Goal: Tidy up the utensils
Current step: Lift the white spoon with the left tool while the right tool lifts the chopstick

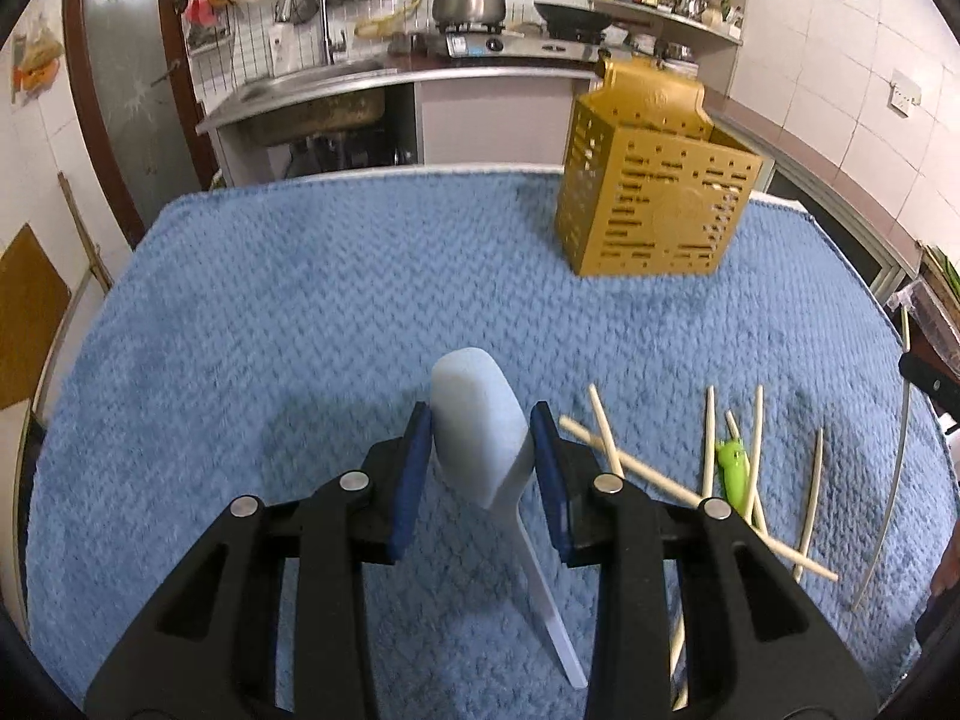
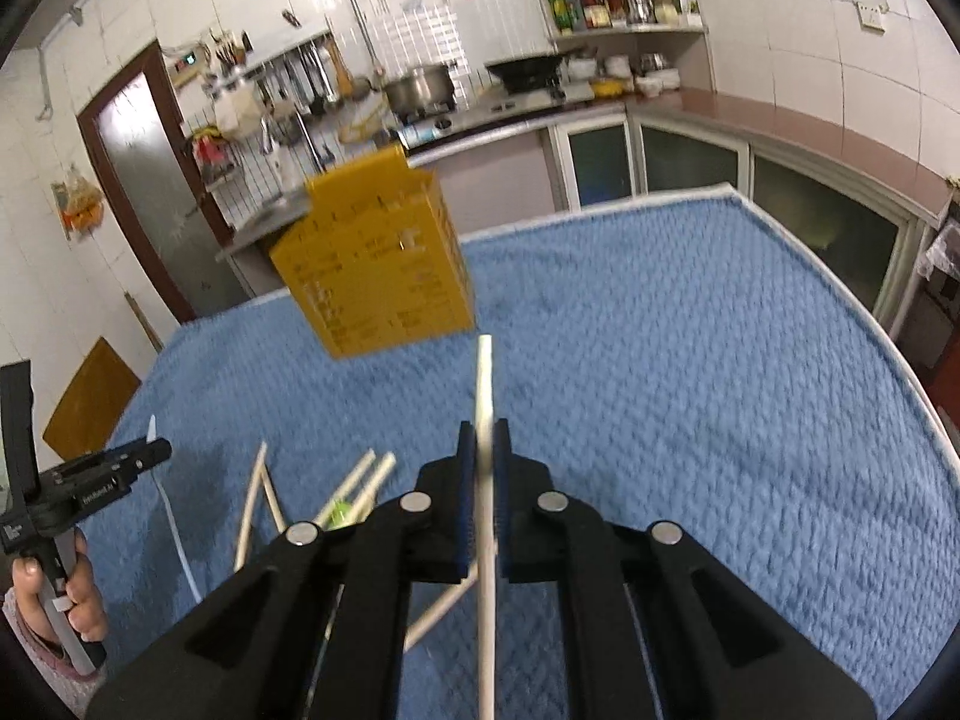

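Note:
My left gripper [image 1: 483, 417] is shut on the bowl of a white spoon [image 1: 474, 420], whose handle slants down toward the camera above the blue towel [image 1: 300, 330]. My right gripper [image 2: 485, 429] is shut on a pale chopstick [image 2: 483, 378] that points forward toward the yellow perforated utensil holder [image 2: 378, 264]. The holder [image 1: 654, 192] stands upright at the far right of the towel. Several loose chopsticks [image 1: 630, 462] and a small green piece [image 1: 735, 468] lie on the towel right of the spoon. In the right wrist view the left gripper [image 2: 150, 453] shows at the left edge, held by a hand [image 2: 78, 600].
The blue towel [image 2: 690, 390] covers the whole table. Behind it run a kitchen counter with a sink [image 1: 312, 81], a stove with a pot [image 1: 468, 0] and a corner shelf of bottles [image 2: 618, 0]. A thin pale rod [image 1: 888, 480] curves along the towel's right side.

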### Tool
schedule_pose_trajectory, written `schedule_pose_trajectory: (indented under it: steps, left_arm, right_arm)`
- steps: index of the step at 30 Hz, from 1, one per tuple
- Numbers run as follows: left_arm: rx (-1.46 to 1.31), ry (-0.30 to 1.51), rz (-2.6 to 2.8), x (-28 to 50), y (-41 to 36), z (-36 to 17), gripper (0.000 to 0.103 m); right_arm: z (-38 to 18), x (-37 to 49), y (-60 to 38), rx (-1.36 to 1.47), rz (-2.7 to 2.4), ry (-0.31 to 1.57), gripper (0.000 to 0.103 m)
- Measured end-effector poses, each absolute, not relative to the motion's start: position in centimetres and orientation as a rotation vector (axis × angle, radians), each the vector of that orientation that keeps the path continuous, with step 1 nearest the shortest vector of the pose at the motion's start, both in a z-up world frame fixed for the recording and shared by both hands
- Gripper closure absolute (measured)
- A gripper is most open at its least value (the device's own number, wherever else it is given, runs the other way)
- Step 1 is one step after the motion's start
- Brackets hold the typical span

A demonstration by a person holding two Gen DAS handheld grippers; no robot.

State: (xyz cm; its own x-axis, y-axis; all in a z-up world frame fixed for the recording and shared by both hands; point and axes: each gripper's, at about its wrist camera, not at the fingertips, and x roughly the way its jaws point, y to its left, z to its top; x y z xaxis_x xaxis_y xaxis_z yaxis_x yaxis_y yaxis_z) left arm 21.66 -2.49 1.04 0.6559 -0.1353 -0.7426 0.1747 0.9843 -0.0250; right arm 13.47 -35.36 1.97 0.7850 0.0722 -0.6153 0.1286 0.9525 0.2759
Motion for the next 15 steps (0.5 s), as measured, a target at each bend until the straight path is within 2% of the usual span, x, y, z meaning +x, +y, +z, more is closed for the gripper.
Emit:
schedule_pose_trajectory:
  steps: [10, 11, 12, 15]
  left_arm:
    - [0.081, 0.731, -0.180, 23.7, -3.2, 2.9, 0.073]
    - [0.083, 0.720, -0.184, 23.8, -3.3, 3.1, 0.079]
    - [0.086, 0.713, -0.188, 23.9, -3.4, 3.2, 0.100]
    - [0.089, 0.710, -0.203, 24.5, -4.0, 3.7, 0.101]
  right_arm:
    - [4.1, 14.8, -35.4, 0.275, -0.040, 0.558, 0.097]
    - [4.3, 14.9, -35.5, 0.279, -0.038, 0.543, 0.097]
    - [4.5, 15.1, -35.6, 0.281, -0.039, 0.534, 0.097]
    - [5.1, 15.5, -35.6, 0.272, -0.041, 0.503, 0.097]
